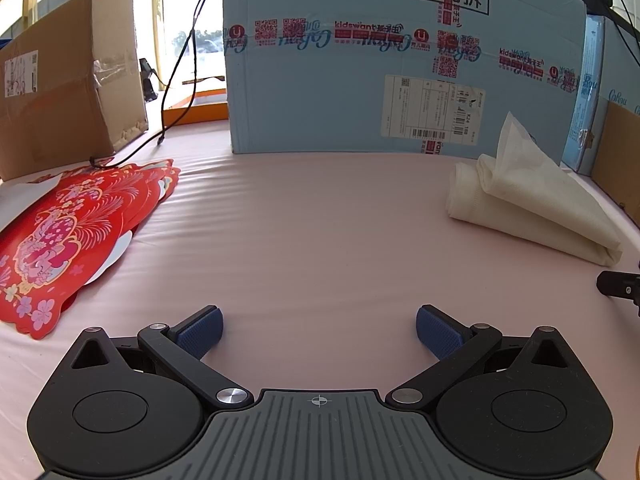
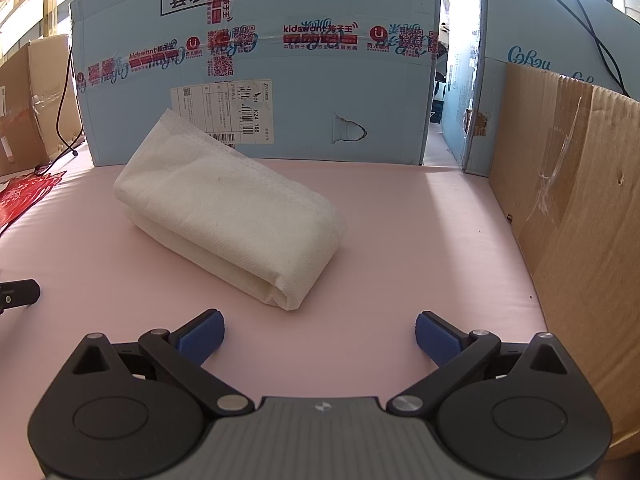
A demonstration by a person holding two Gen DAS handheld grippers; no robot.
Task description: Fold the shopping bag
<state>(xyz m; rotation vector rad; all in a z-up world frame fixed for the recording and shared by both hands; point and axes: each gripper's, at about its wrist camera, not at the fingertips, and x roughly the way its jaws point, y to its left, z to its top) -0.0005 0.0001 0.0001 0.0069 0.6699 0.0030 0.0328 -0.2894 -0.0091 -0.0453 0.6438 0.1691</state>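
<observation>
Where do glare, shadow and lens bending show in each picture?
Left wrist view: window blown out white, blue box edges bowed. Right wrist view: sunlit patch on the pink cloth, white bag sharp, soft shadow beneath.

Red paper cutouts (image 1: pixel 60 236) cut off at left edge, box label (image 2: pixel 224 112) partly behind bag (image 2: pixel 232 208), label txt unreadable

Pink table (image 1: pixel 320 240) centre free, blue box (image 1: pixel 400 60) blocks back, brown cardboard (image 2: pixel 580 220) walls right, red cutouts (image 1: pixel 60 232) left
</observation>
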